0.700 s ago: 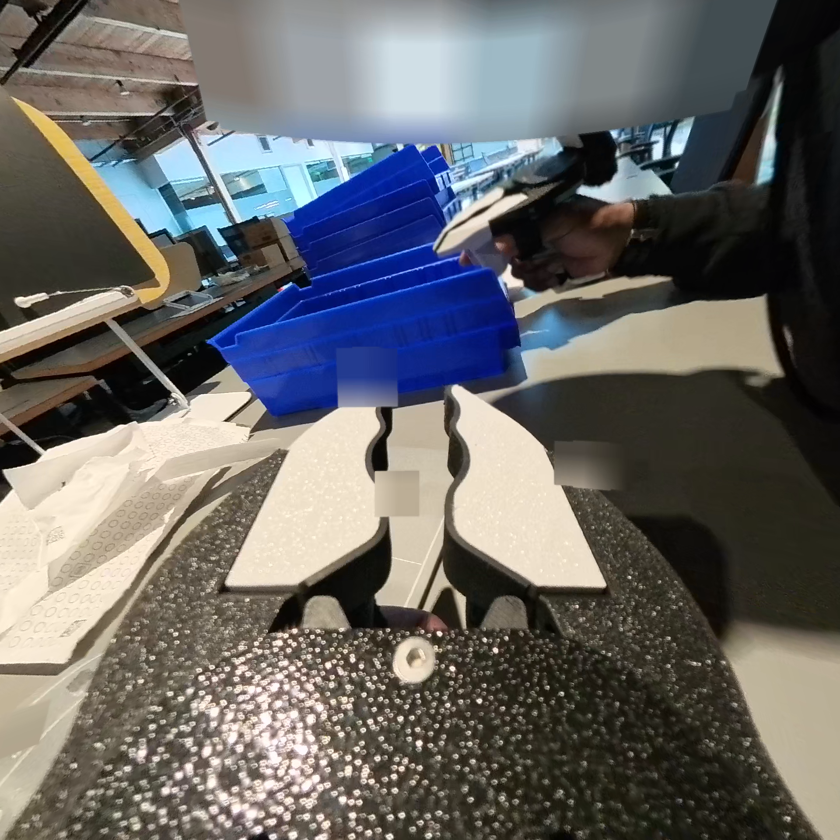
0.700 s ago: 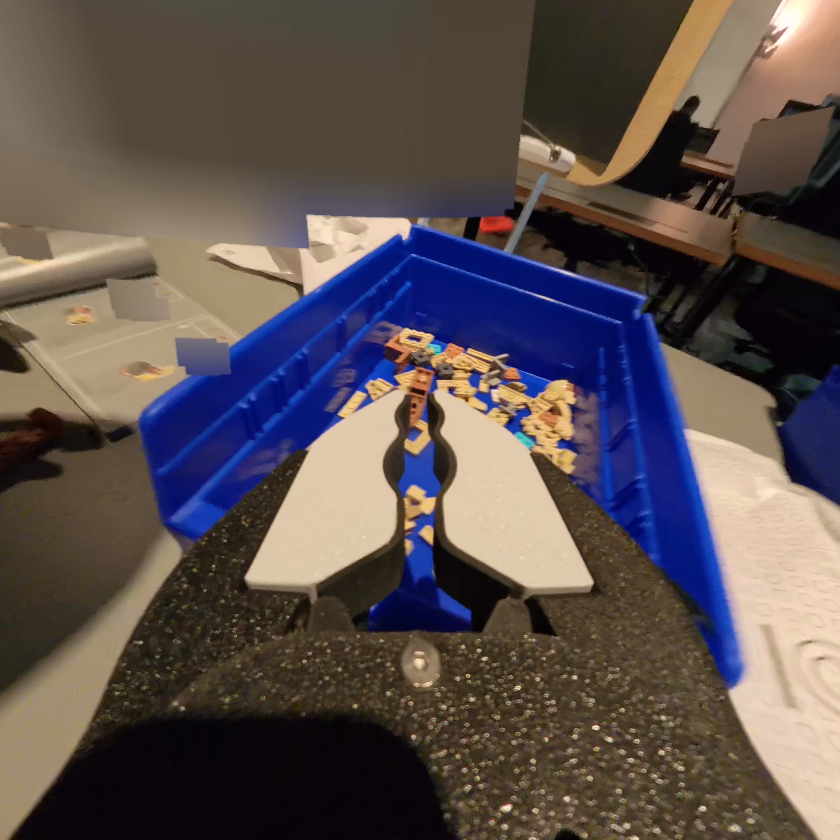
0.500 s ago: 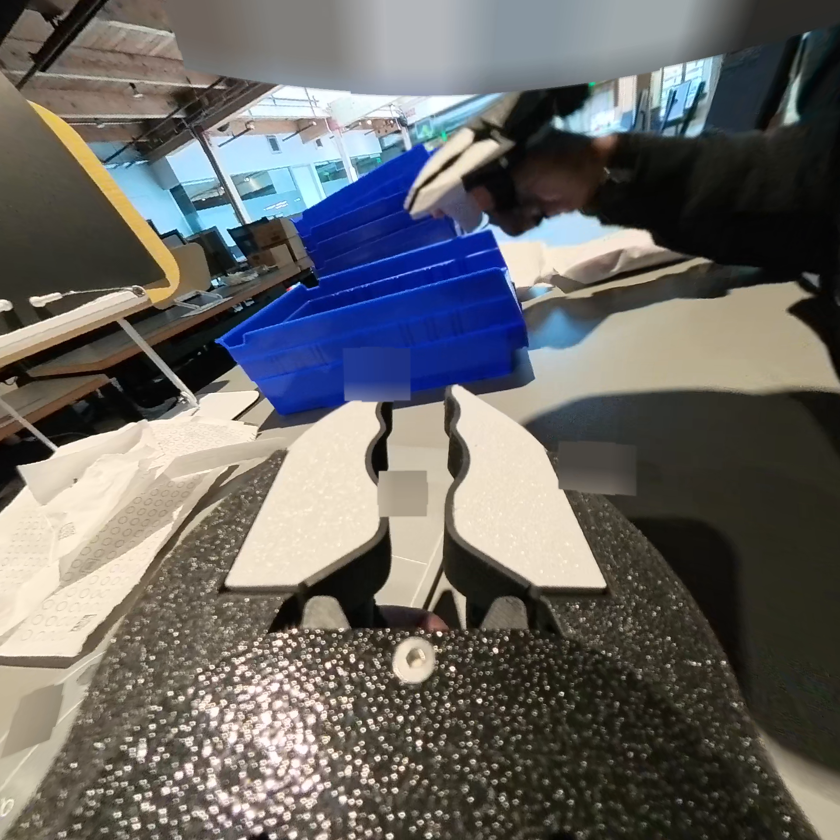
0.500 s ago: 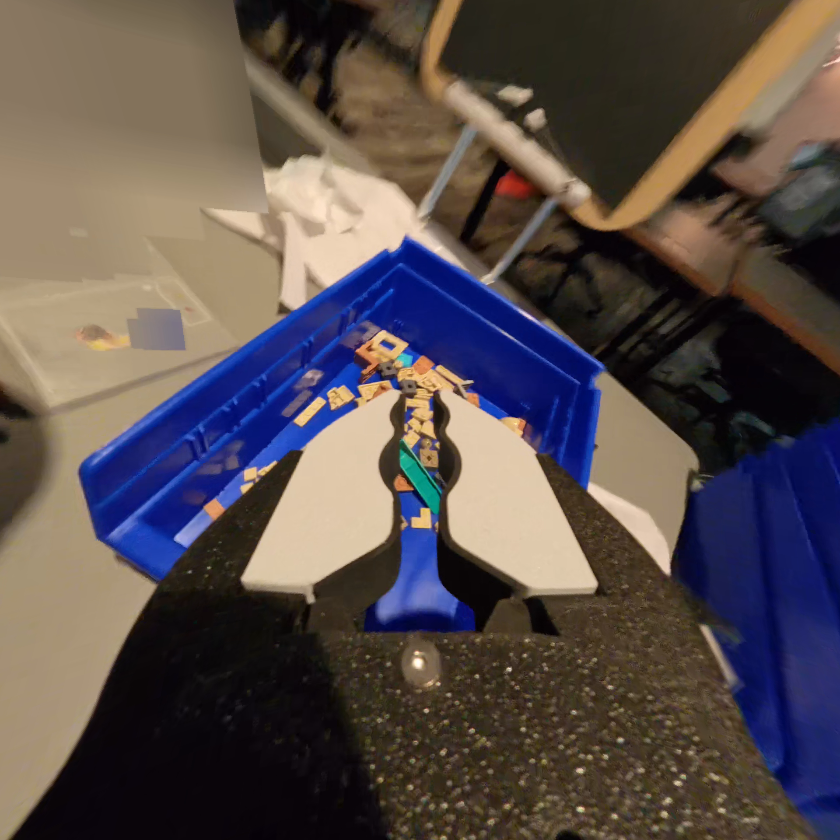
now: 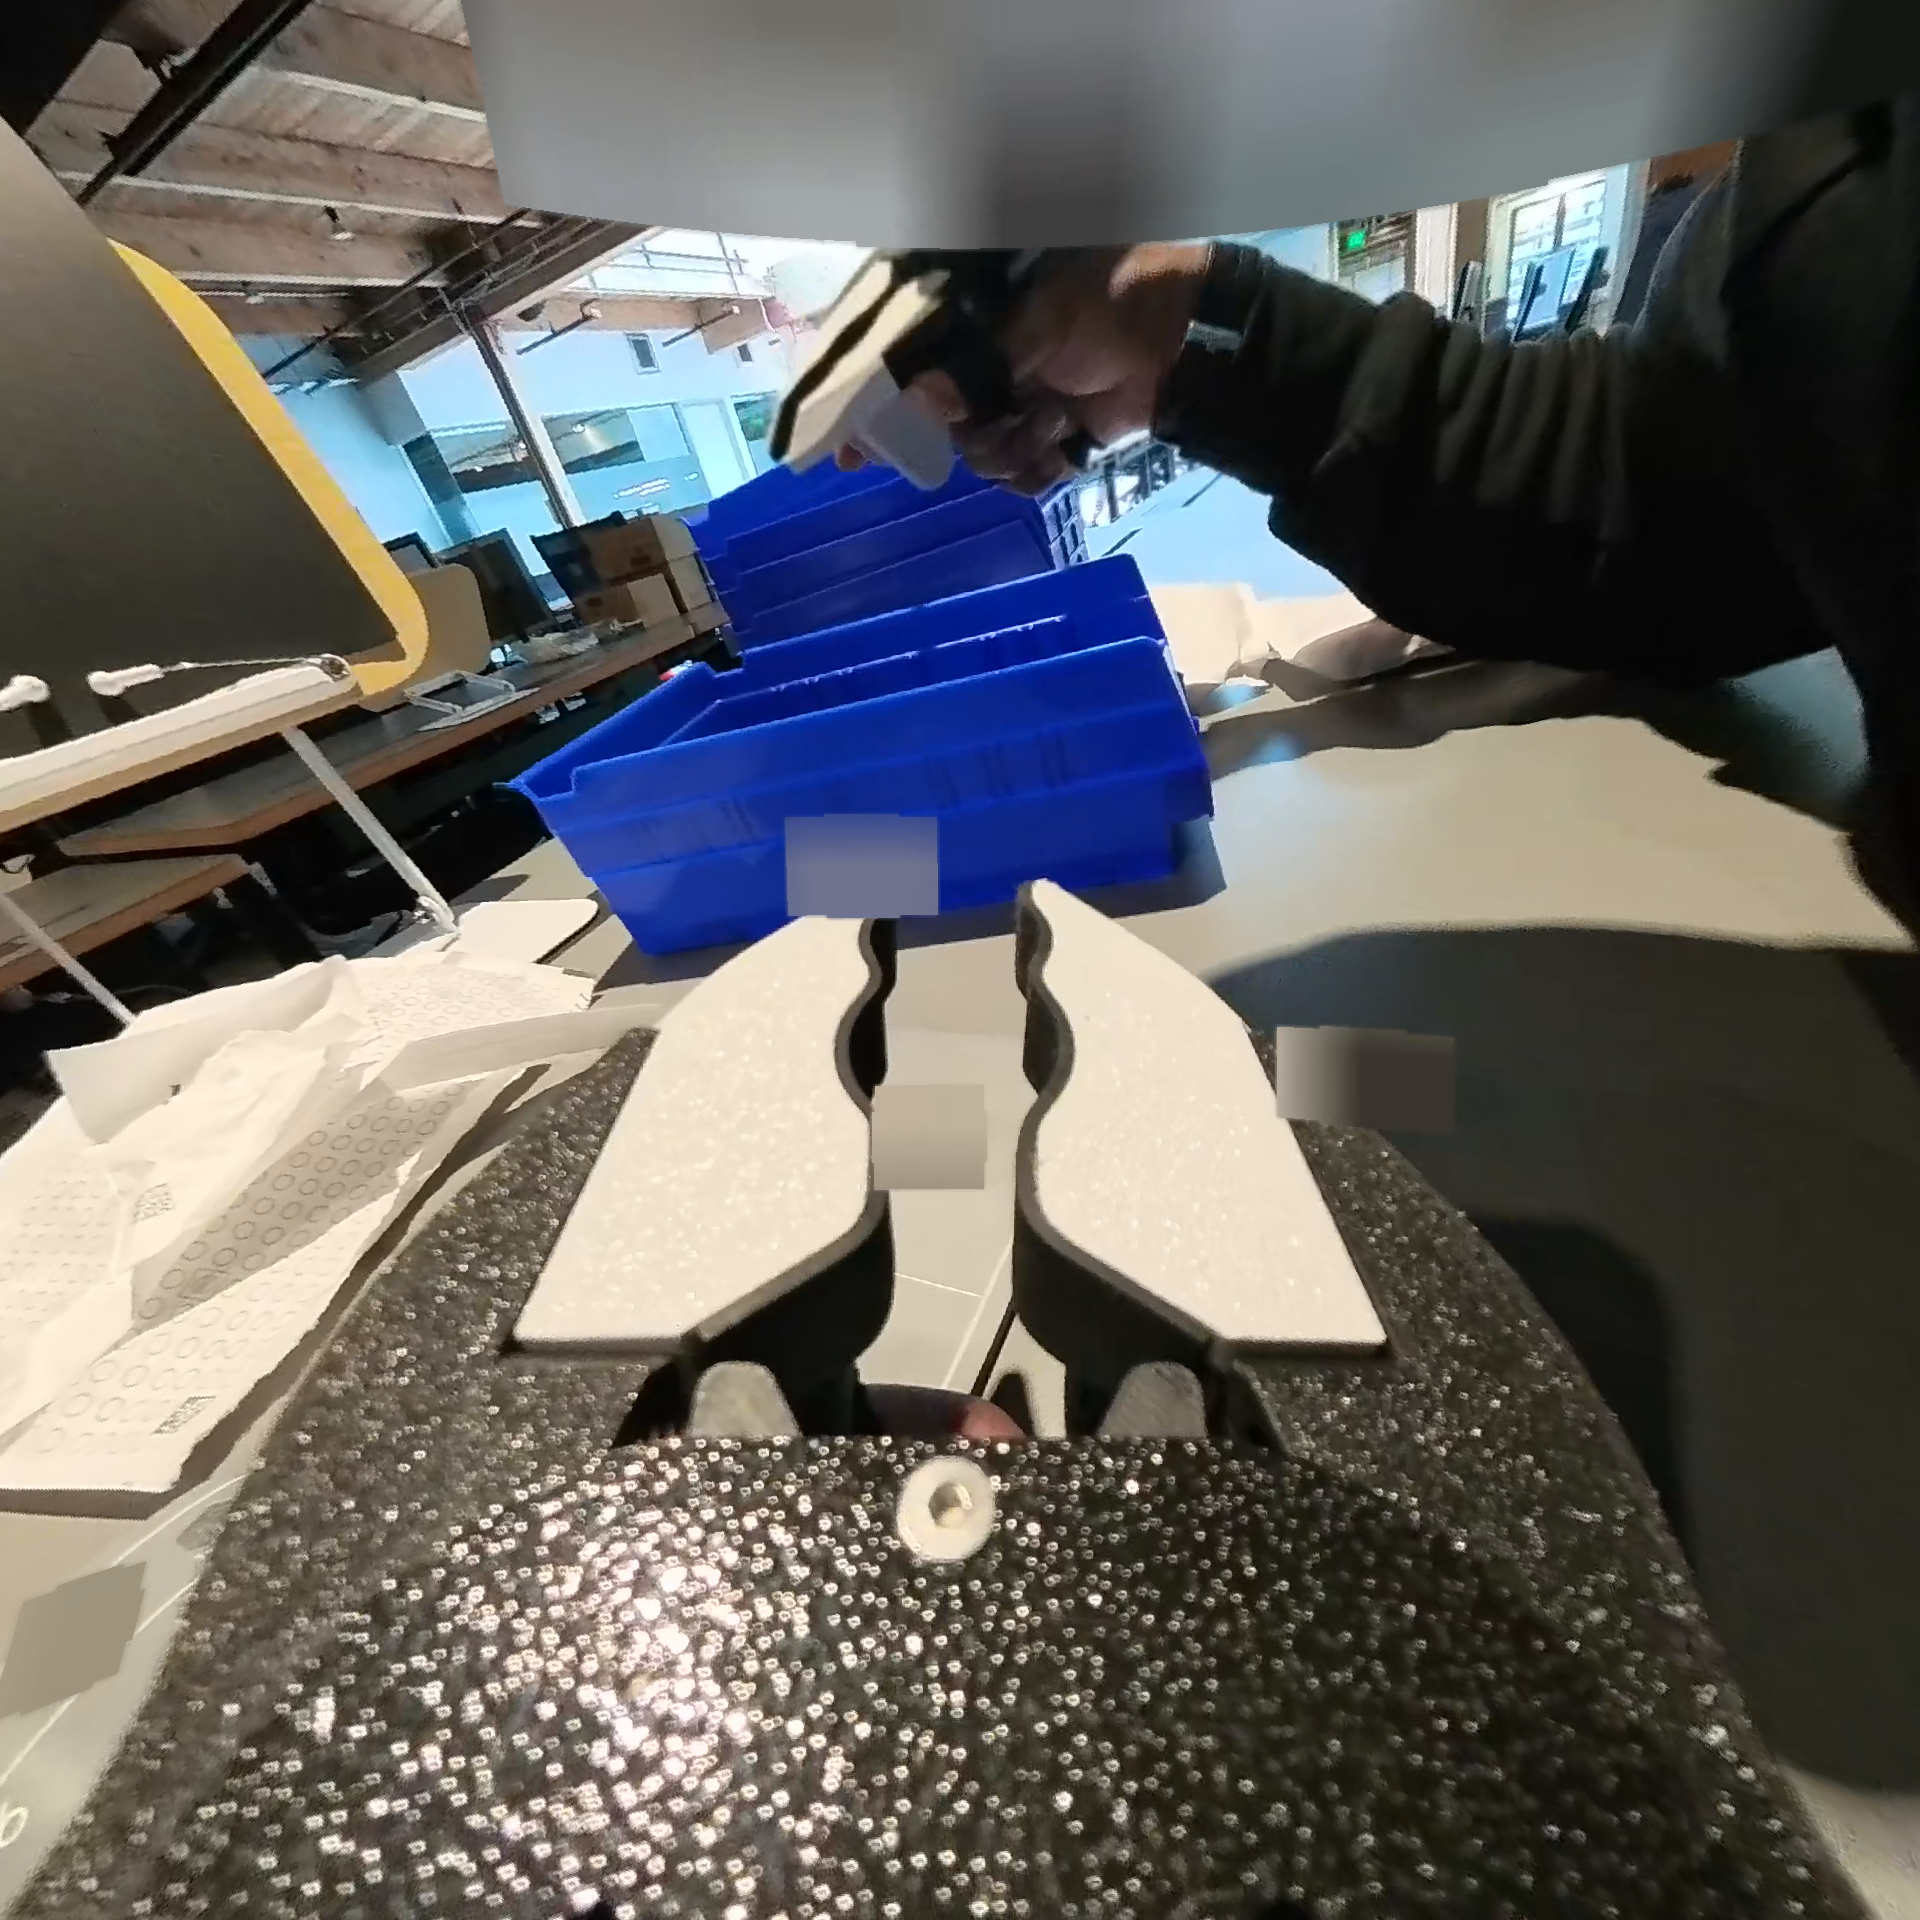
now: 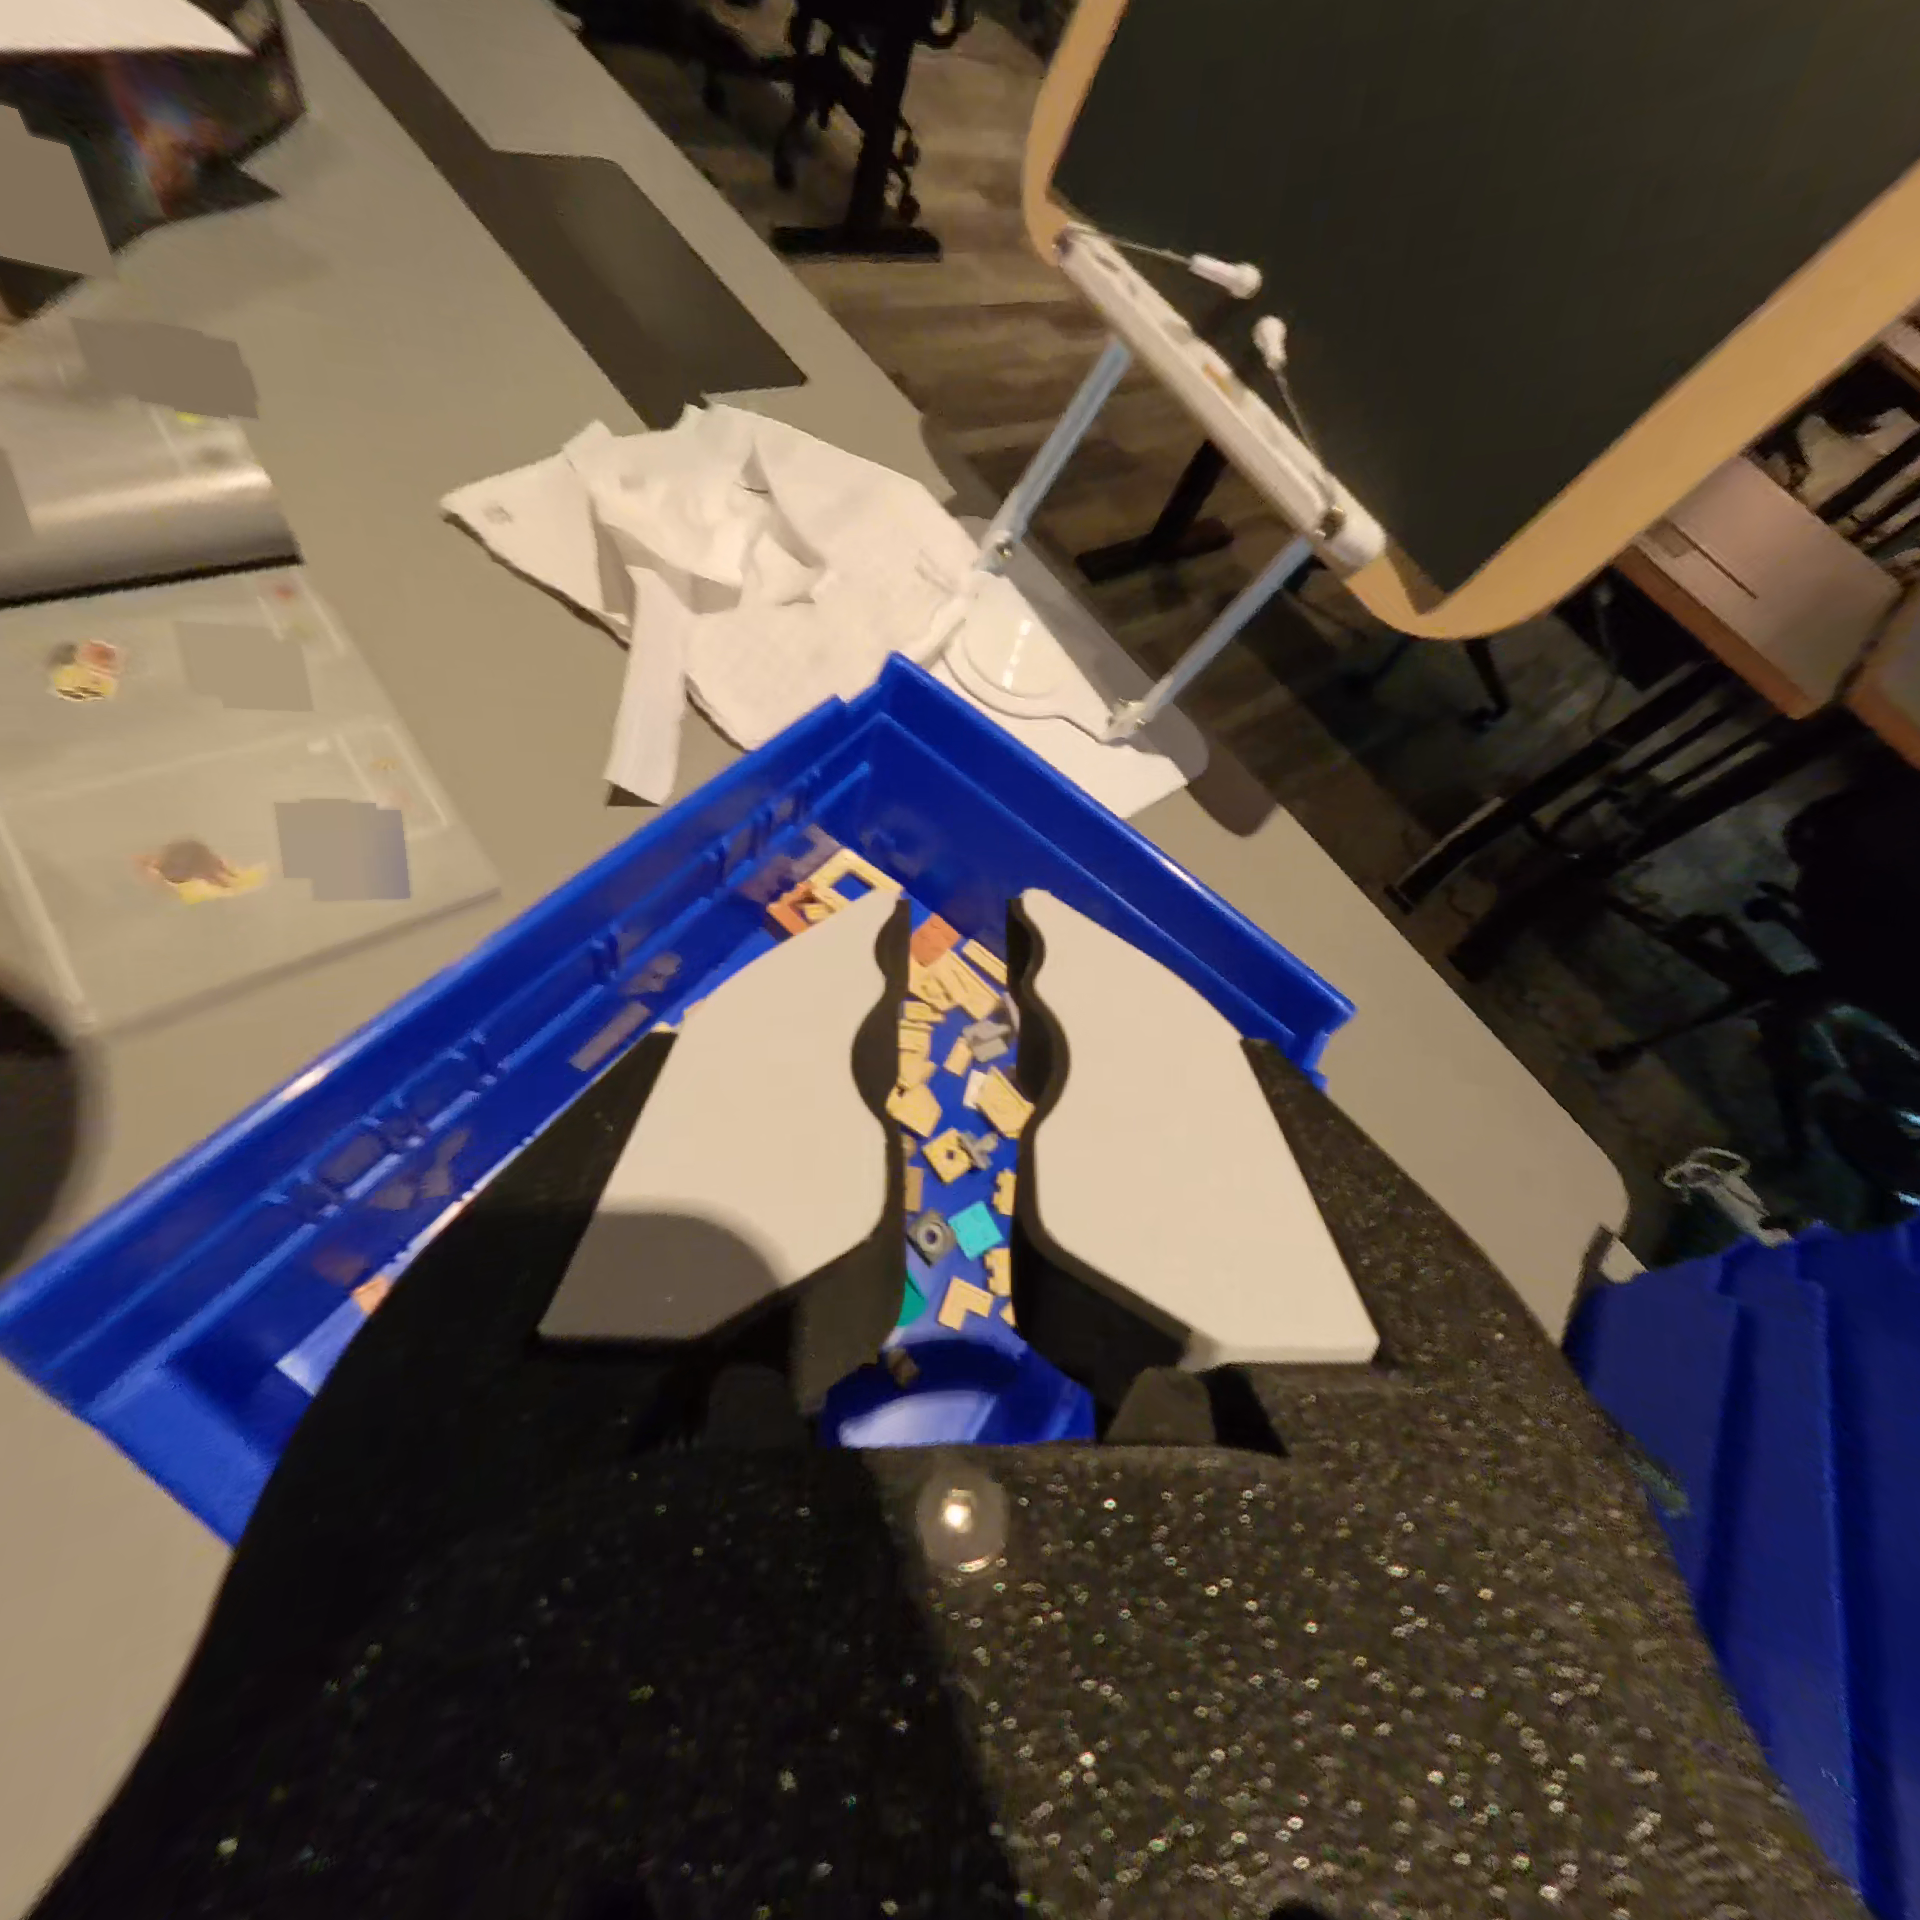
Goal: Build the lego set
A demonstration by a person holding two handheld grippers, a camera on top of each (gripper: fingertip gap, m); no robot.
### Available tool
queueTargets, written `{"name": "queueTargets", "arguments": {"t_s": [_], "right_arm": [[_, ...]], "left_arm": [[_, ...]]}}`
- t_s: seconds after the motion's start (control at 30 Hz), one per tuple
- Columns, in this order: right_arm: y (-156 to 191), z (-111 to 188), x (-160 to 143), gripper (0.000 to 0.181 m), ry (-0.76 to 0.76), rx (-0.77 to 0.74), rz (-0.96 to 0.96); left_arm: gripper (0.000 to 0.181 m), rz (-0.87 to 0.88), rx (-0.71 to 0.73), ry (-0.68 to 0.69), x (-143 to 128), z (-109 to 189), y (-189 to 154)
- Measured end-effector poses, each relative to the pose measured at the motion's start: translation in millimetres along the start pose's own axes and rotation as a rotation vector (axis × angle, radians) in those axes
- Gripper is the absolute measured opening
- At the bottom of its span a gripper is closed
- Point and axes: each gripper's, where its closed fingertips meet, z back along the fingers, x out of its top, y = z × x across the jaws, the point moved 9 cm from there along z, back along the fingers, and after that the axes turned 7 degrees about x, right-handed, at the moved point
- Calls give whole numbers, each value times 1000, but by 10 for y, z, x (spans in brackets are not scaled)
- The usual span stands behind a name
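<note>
My right gripper (image 6: 961, 906) is open and empty. It hovers over a blue bin (image 6: 520, 1018) and points steeply down into it. Many small Lego pieces (image 6: 956, 1091), mostly tan with some brown, grey and teal, lie on the bin floor between and beyond its fingers. My left gripper (image 5: 951, 914) is open and empty, low over the grey table (image 5: 1455, 831), and points at the row of blue bins (image 5: 883, 790). The left wrist view shows the right gripper (image 5: 862, 384) in a hand, raised above the bins.
Instruction sheets (image 6: 208, 790) lie on the table left of the bin. Crumpled white paper bags (image 6: 748, 561) lie beyond it and show in the left wrist view (image 5: 208, 1143). Another blue bin (image 6: 1766, 1455) stands at the right. A dark board on a stand (image 6: 1455, 260) is past the table edge. One gripper's finger ends stand about 30 centimetres off the other's.
My right gripper has risen and tipped downward over the bin, and its jaws stand slightly wider. The left gripper has hardly moved.
</note>
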Motion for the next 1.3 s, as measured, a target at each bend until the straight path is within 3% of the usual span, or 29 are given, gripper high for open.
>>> {"name": "queueTargets", "arguments": {"t_s": [0.5, 0.63, 0.9, 1.07, 1.3], "right_arm": [[-244, 140, -225, 16, 59, 9, -26], [-138, -61, -295, 17, 154, 55, 27], [235, -674, -510, 24, 551, 117, 333], [278, -815, -687, 27, 634, 196, 251], [273, -909, -764, 27, 616, 266, 133]], "left_arm": [[21, -15, -9, 6, 7, -3, -17], [21, -21, -11, 6, 11, -4, -23], [21, -43, -16, 11, 18, -7, -44], [21, -52, -15, 6, 26, -2, -51], [21, -48, -14, 5, 33, -3, -46]]}}
